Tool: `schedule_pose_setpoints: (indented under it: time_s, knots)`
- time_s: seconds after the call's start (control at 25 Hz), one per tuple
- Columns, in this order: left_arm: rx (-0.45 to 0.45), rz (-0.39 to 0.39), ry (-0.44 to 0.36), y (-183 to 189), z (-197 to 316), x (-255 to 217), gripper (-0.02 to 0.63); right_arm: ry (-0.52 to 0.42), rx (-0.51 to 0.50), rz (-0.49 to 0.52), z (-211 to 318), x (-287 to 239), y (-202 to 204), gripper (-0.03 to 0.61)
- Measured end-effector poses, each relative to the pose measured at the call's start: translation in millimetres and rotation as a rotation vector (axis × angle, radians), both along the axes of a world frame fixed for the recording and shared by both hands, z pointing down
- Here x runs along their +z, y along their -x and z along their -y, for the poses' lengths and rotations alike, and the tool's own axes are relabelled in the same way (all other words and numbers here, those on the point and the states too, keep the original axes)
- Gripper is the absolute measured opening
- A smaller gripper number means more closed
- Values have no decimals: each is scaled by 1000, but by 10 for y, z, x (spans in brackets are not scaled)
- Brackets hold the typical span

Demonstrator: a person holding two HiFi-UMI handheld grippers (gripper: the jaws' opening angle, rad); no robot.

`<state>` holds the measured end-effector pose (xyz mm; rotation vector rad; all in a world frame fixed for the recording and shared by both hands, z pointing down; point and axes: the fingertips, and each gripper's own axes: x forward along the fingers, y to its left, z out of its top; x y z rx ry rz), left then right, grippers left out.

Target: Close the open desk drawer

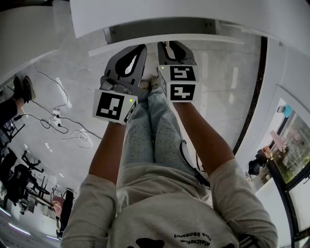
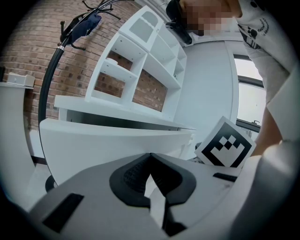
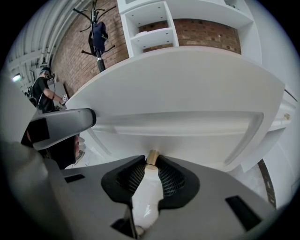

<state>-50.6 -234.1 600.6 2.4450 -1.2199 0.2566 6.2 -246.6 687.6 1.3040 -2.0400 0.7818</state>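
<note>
The white desk [image 1: 145, 14] has its drawer pulled out a little, with a dark gap [image 1: 160, 30] behind the drawer front [image 1: 164, 42]. In the right gripper view my right gripper [image 3: 151, 161] is shut on the drawer's white knob [image 3: 146, 187], whose brass stem [image 3: 152, 157] goes into the drawer front [image 3: 187, 126]. From the head camera the right gripper [image 1: 173, 46] reaches up to the drawer front. My left gripper [image 1: 141, 48] hovers beside it, short of the drawer. Its fingertips meet and nothing is held between them [image 2: 150, 159]. The drawer front [image 2: 117, 140] lies just ahead of it.
A white shelf unit [image 2: 140, 61] stands on the desk against a brick wall. A coat stand [image 3: 98, 33] is at the far left, with a person [image 3: 44, 91] near it. Cables [image 1: 63, 126] trail over the pale floor at left, beside office chairs [image 1: 19, 179].
</note>
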Motion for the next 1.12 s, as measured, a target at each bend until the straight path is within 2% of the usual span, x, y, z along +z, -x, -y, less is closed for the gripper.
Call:
schedule_pose_setpoints:
  time_s: [1.12]
  knots:
    - [-22, 9, -10, 51, 421, -2, 18, -21, 2, -7, 419, -5, 60, 106]
